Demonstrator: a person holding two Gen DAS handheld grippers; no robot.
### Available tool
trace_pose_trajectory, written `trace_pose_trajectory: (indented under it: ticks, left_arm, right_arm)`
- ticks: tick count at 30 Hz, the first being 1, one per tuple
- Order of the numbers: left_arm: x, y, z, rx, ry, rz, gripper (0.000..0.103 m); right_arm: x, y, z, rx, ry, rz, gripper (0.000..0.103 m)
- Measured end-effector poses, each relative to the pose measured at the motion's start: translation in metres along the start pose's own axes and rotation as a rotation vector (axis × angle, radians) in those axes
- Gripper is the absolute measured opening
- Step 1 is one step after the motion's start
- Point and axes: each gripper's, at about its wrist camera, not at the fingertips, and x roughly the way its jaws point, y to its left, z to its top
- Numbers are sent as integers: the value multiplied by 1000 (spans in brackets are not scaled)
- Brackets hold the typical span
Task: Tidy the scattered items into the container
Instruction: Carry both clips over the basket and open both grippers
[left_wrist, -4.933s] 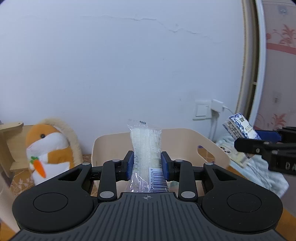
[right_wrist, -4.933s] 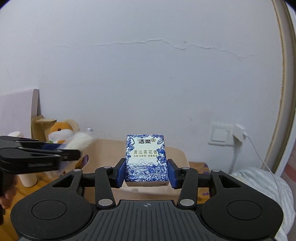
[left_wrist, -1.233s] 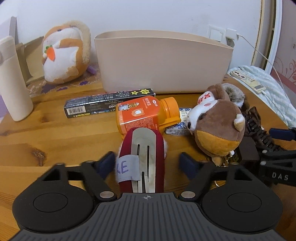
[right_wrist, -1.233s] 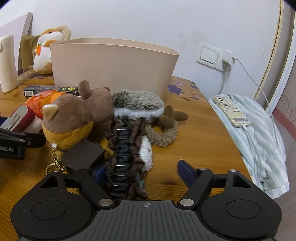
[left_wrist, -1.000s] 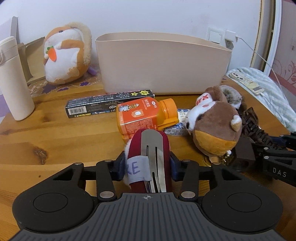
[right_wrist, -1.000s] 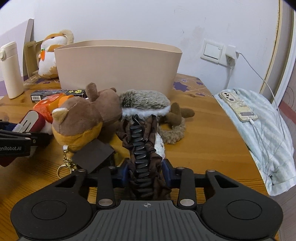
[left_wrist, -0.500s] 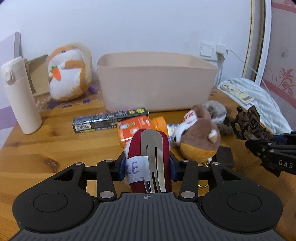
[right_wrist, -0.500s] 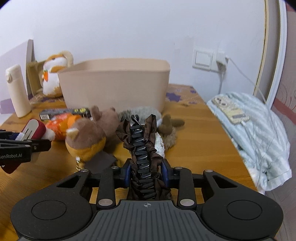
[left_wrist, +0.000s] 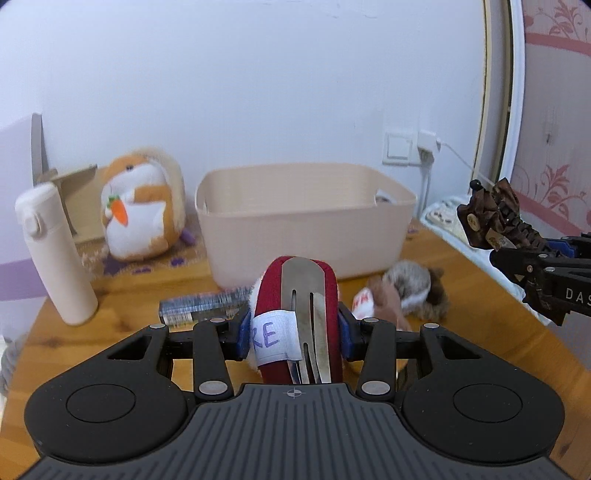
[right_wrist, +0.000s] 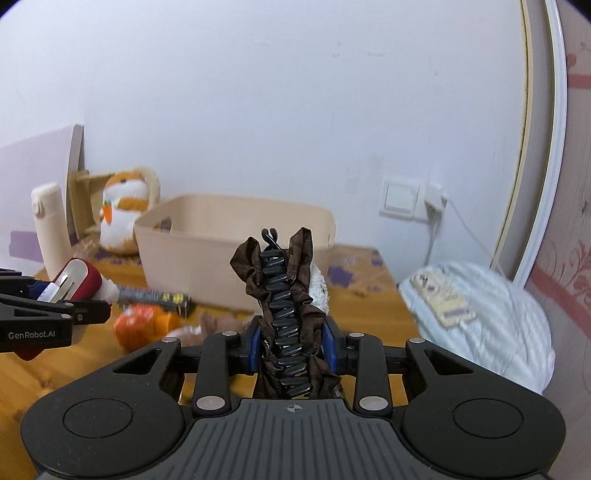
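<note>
Above the wooden table (left_wrist: 110, 306), left tongs (left_wrist: 294, 332) clench a red clip (left_wrist: 295, 295), right tongs (right_wrist: 291, 343) a brown hair claw (right_wrist: 282, 295).

Soft, even indoor light with heavy fisheye bending and some motion blur.

You get flat, cool light with no hard shadows; the white wall (left_wrist: 258, 92) fades to grey toward the rounded, dark corners of both views. Straight lines bow at the edges: watch the door frame (right_wrist: 546, 147) curve. In your left view the black box (left_wrist: 201, 304) on the table (left_wrist: 110, 302) smears, while the metal clip (left_wrist: 308, 314) close to the lens stays crisp with a mild sheen. In your right view the orange bottle (right_wrist: 144, 325) and the striped cloth (right_wrist: 491, 317) are blurred.
</note>
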Motion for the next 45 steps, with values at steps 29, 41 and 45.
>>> trace_pose_trajectory:
  ticks: [29, 41, 45]
  left_arm:
    - [146, 27, 137, -55, 150, 4, 45]
    - [206, 37, 134, -107, 283, 17, 45]
    - [217, 34, 130, -88, 316, 30, 45]
  right_arm:
    - [137, -3, 119, 79, 40, 81, 30]
    - [204, 11, 117, 85, 165, 72, 30]
    - [216, 13, 113, 82, 199, 50, 30]
